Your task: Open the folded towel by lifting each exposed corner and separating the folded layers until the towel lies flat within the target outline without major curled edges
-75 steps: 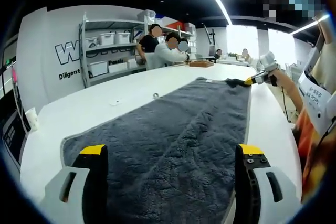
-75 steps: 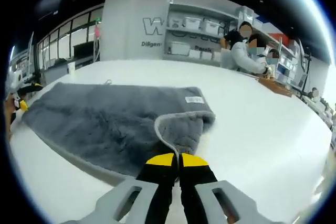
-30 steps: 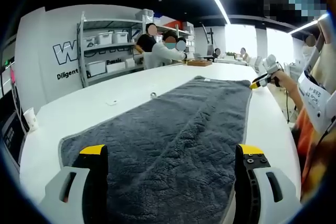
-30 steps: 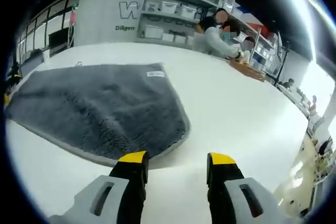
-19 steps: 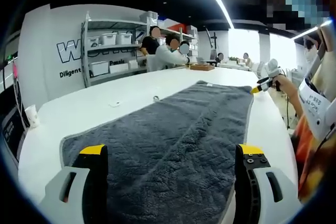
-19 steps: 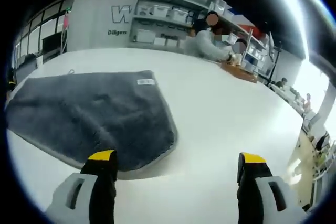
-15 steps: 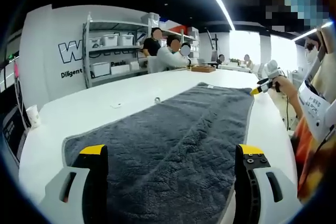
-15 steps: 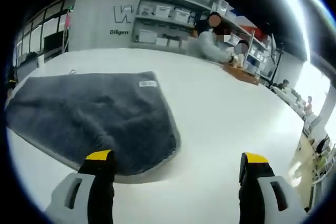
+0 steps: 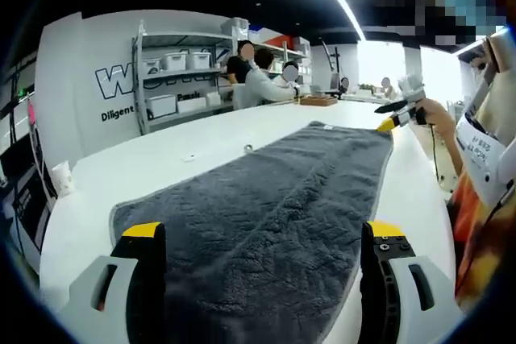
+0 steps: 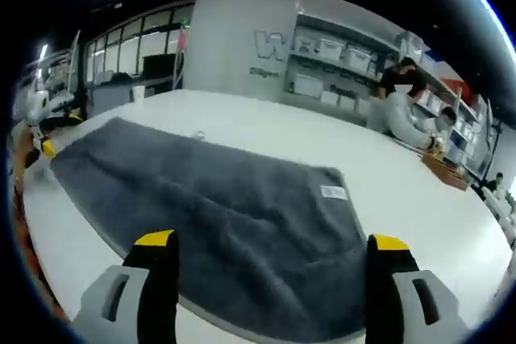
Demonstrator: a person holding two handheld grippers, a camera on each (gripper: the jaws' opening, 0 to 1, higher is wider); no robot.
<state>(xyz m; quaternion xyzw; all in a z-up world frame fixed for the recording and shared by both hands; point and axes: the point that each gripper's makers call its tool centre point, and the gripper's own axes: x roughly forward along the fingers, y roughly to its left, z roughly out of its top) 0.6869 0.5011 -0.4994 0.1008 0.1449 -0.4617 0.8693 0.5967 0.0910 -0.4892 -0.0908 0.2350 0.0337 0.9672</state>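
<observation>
Jaws on both tools stand wide apart, gripping nothing. The left gripper hangs low over one short end of the grey towel, its yellow tips spread above the pile. From the left gripper view the towel runs away lengthwise across the white surface, spread out in one layer with a pale hem along its edges. At the far end a hand holds the right gripper just past the far corner — its yellow tip is off the cloth.

The right gripper view looks back from the opposite end: the right gripper hovers released above the towel, and a small white label shows near one corner, flat on the pile. At the far left edge of that view sits a bit of the left gripper. Shelving with bins lines the back wall, and people stand beside it.
</observation>
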